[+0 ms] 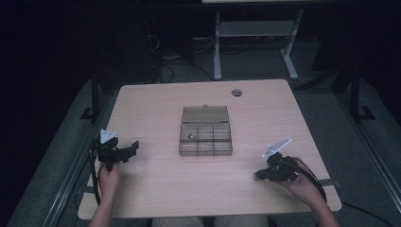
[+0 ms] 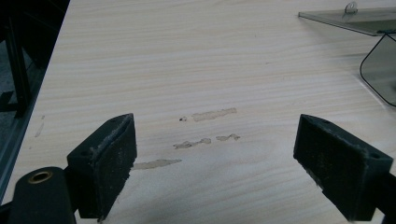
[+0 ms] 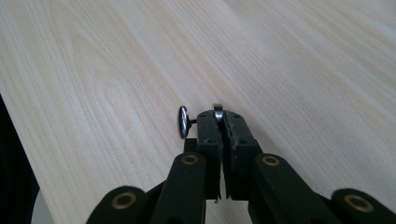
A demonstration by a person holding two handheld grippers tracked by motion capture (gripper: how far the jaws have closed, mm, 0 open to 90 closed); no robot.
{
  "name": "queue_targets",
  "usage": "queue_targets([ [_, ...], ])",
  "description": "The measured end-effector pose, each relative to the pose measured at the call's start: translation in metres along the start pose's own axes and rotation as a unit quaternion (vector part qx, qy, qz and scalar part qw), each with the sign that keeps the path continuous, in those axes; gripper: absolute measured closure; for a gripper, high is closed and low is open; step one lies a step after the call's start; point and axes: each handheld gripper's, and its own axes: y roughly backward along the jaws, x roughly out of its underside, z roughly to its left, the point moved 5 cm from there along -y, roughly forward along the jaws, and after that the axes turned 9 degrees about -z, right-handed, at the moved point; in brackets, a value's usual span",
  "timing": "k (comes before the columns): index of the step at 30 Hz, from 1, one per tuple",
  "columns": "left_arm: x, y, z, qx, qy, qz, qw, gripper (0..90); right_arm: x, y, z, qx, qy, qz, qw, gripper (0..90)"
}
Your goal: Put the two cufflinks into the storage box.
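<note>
A smoky clear compartment box [image 1: 205,146] sits mid-table with its lid [image 1: 205,114] laid open behind it; a small metal bit [image 1: 190,136] lies in one compartment. My right gripper [image 1: 257,176] rests low at the front right, shut on a small metal part [image 3: 183,122]. The part's round flat head sticks out beside one jaw, and a shiny edge shows between the tips of the right gripper [image 3: 219,116]. My left gripper [image 1: 134,147] is at the front left, open over bare wood. Nothing lies between the pads of the left gripper [image 2: 215,126]. The box corner [image 2: 380,70] shows at the right edge of the left gripper view.
The light wooden table [image 1: 156,189] has a round grommet [image 1: 237,92] near its far edge. Glue-like smears [image 2: 205,135] mark the wood ahead of the left gripper. White desk legs [image 1: 217,47] and cables stand on the dark floor beyond.
</note>
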Motion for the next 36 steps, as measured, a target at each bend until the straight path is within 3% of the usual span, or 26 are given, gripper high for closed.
queue_targets([
  [20, 0.000, 0.000, 0.000, 0.000, -0.001, 0.001, 1.0000, 12.8, -0.005, 0.000, -0.004, -0.004, -0.006, -0.010, 0.9999, 86.2],
  [33, 0.000, 0.000, 0.000, 0.000, -0.002, 0.002, 1.0000, 12.8, -0.029, 0.004, -0.011, -0.012, -0.007, -0.034, 0.9993, 86.1],
  [36, 0.000, -0.001, -0.001, 0.000, 0.006, -0.005, 1.0000, 12.8, -0.035, 0.004, -0.011, -0.015, -0.006, -0.038, 0.9991, 86.1],
])
